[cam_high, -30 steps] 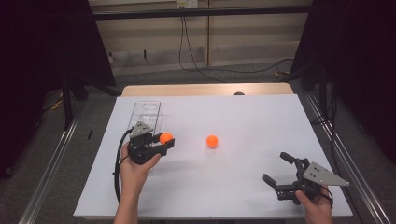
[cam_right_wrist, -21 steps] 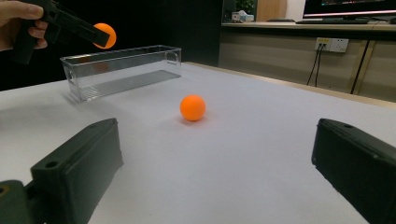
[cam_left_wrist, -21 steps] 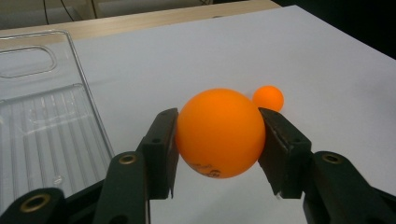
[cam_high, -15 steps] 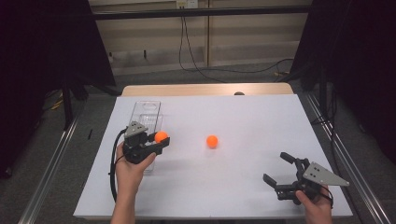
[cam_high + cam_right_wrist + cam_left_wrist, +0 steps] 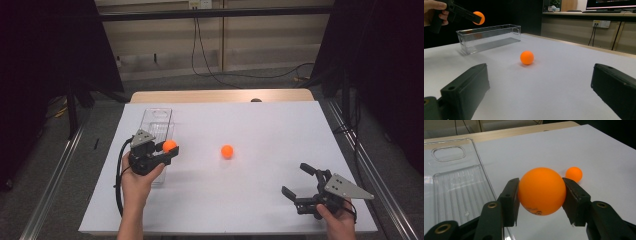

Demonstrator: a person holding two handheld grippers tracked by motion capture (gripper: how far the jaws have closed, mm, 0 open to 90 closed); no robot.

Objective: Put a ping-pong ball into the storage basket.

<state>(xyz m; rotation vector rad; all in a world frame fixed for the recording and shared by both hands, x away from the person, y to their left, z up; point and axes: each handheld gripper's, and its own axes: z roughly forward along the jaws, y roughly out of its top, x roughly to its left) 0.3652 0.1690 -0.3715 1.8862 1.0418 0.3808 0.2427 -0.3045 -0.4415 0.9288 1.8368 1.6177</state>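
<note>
We see the left gripper (image 5: 167, 152) clamped on a smooth, round orange plastic ball (image 5: 541, 190), one black jaw pressing each side; small dark print shows on the ball's underside. The ball is held above the table, at the right wall of the clear, ribbed plastic bin (image 5: 156, 121) on the left of the white table (image 5: 260, 200). A second orange ball (image 5: 227, 151) rests mid-table. The right gripper (image 5: 298, 181), near right, stands with jaws spread wide and nothing between them.

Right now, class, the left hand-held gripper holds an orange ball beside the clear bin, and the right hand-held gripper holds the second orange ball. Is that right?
Not quite. The right hand-held gripper is open and holds nothing; the second orange ball lies on the table, as the right gripper view shows. The left hand-held gripper does hold an orange ball beside the clear bin.
</note>
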